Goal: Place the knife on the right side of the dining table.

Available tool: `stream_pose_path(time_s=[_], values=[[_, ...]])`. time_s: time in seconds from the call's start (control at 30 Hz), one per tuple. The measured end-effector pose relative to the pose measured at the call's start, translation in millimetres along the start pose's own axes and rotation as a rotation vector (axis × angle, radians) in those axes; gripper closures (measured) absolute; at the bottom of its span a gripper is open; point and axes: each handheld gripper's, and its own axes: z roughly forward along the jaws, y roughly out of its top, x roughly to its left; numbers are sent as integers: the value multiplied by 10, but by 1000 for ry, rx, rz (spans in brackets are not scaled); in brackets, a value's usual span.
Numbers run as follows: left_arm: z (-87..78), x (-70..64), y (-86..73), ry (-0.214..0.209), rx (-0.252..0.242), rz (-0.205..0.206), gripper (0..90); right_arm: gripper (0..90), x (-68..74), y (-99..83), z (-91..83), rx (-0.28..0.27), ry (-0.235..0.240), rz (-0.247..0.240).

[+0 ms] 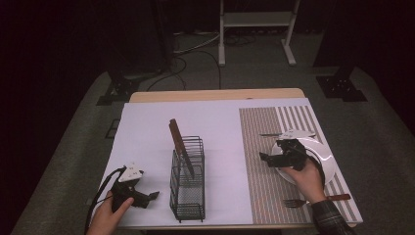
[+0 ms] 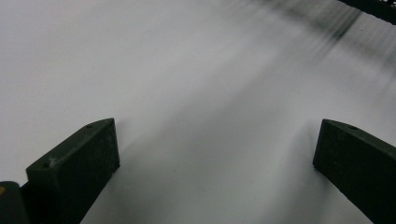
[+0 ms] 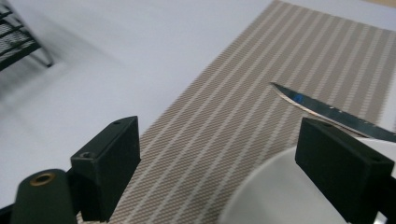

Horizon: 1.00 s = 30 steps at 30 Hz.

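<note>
Dark studio: table (image 1: 147, 97), floor cables (image 1: 195, 46)

Both grippers low, left gripper (image 1: 147, 197) and right gripper (image 1: 266, 159) fingers apart

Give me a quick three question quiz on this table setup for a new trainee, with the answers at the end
1. True or false: the knife with the wooden handle lies flat on the white plate.
2. Which is nearest the fork? A: the wire caddy; B: the striped placemat; C: the left gripper.
3. Fill in: the right gripper hovers with its jaws ____, over the plate's rim and the placemat.

Key
1. False: it stands tilted in the wire caddy, handle up.
2. B: the fork lies on the placemat, in front of the plate.
3. Open: the right gripper view shows a wide gap with nothing in it; a second knife lies beyond.
</note>
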Motion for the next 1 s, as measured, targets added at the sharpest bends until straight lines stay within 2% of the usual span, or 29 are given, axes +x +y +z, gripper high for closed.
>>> stream_pose_path(time_s=[0.07, 0.1, 0.47, 0.57, 0.6, 0.7, 0.8, 0.83, 0.9, 1.0], values=[[0, 0, 0, 0, 0, 0, 0, 130, 45, -2, 1, 2, 11, -8], [1, -1, 0, 0, -2, -2, 0, 130, 134, -6, 5, 3, 34, -25], [0, 2, 1, 1, 0, 2, 0, 129, 653, -28, 93, 50, 154, -138], [1, 1, 1, 1, -2, 1, 0, 125, 793, -42, 136, 64, 178, -179], [1, 1, 1, 1, -2, 1, 0, 125, 793, -42, 136, 64, 178, -179], [1, 0, 1, 1, -2, 0, 0, 125, 976, -75, 216, 97, 221, -220], [1, 0, 1, 1, -2, 1, 0, 123, 1055, -94, 269, 113, 243, -244], [1, 0, 1, 1, -1, 1, 0, 120, 1143, -113, 319, 132, 262, -259], [1, 0, 0, 1, -2, 1, 0, 114, 1217, -131, 366, 144, 278, -287], [1, 0, 0, 1, -1, 1, 0, 108, 1276, -145, 400, 153, 297, -296]])
